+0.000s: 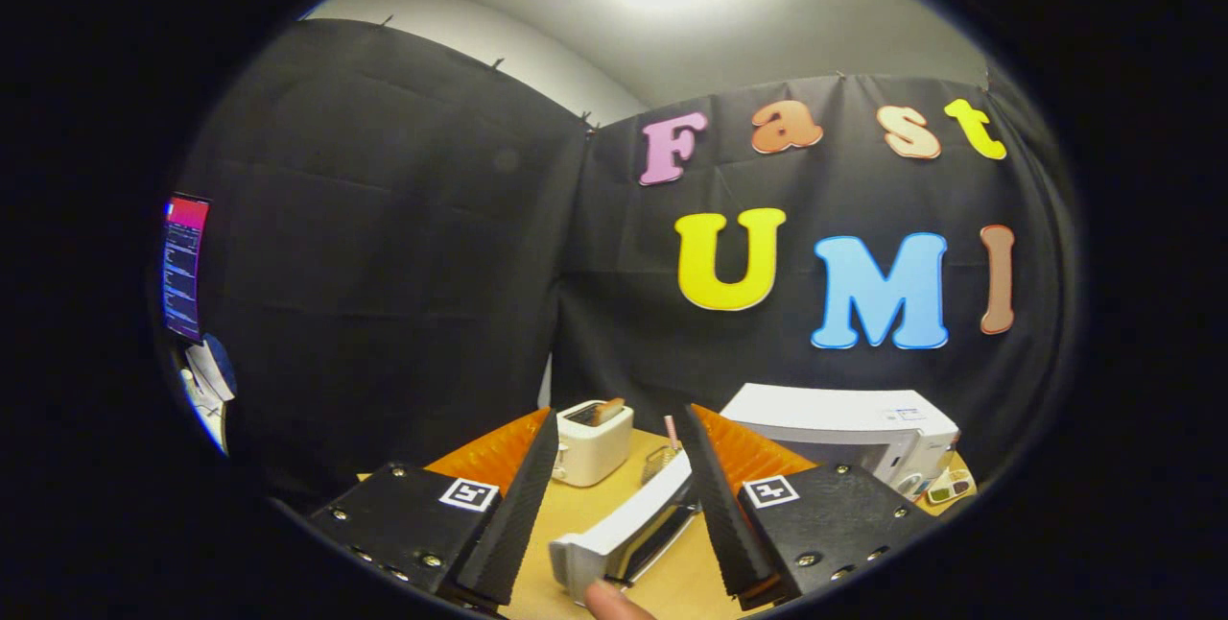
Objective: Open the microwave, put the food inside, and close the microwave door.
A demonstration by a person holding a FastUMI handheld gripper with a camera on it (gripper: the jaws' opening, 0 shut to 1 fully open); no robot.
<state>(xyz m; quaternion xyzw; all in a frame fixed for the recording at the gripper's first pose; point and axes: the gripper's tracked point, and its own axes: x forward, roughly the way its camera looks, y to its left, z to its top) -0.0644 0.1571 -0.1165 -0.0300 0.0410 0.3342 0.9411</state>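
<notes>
Gripper view is showing a fingertip (614, 601) poking in nearest, touching the corner of the microwave door (624, 529). That door is standing swung out, edge-on, lying between the two fingers (508, 505) of the gripper (619, 495), which are spreading wide apart and gripping nothing. Beyond them, the wooden table (585, 505) is carrying a cream toaster (593, 442) with a slice of toast (606, 411) sticking up from its slot. Farther off, past the other finger, the white microwave (844, 428) is sitting against the black cloth wall (384, 265), a monitor (184, 265) glowing well apart from it.
</notes>
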